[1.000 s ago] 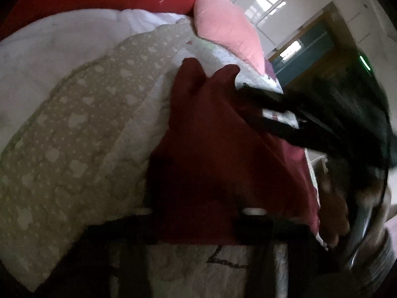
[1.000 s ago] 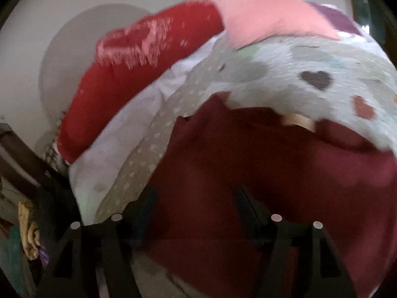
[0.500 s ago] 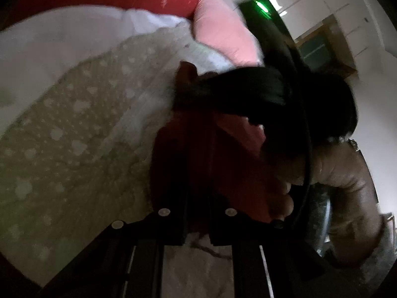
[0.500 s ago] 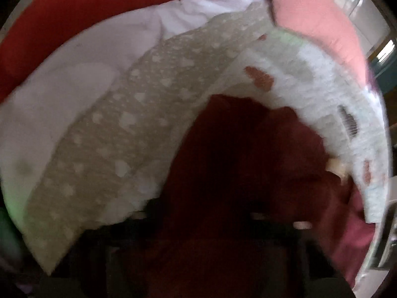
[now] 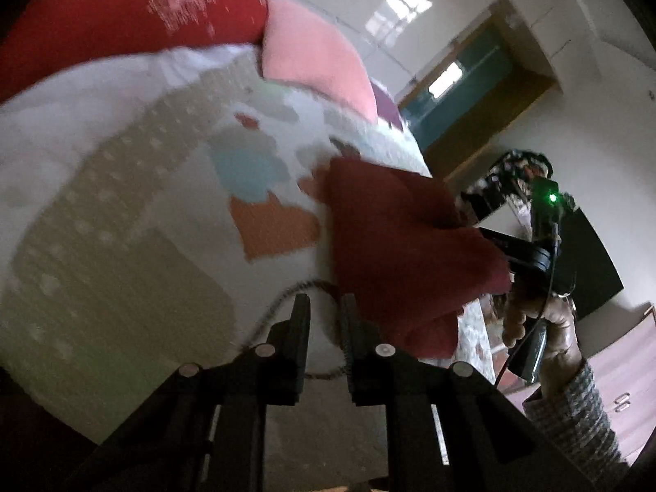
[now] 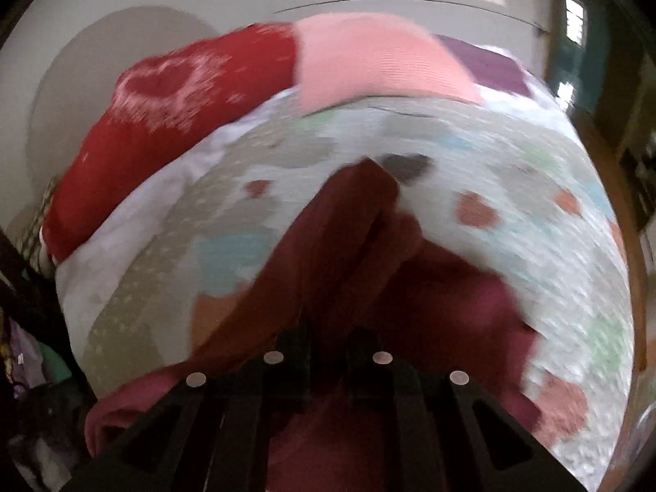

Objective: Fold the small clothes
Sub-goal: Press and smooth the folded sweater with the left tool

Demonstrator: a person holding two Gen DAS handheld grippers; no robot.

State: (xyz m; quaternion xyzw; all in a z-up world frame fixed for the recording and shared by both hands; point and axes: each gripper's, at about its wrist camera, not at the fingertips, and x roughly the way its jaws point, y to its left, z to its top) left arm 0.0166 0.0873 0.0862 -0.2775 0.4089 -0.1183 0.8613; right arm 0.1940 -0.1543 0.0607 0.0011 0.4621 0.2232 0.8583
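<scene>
Maroon garment is lifting off the quilt, now that the right gripper, wide a second ago, is pinching it; left gripper is pressed together, holding nothing, so the fold is being carried one-handed

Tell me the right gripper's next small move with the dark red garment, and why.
Probably carry the pinched edge across and lay it flat: the right gripper is shut on the dark red garment, which hangs raised over the patterned blanket; the left gripper is shut beside it.
</scene>
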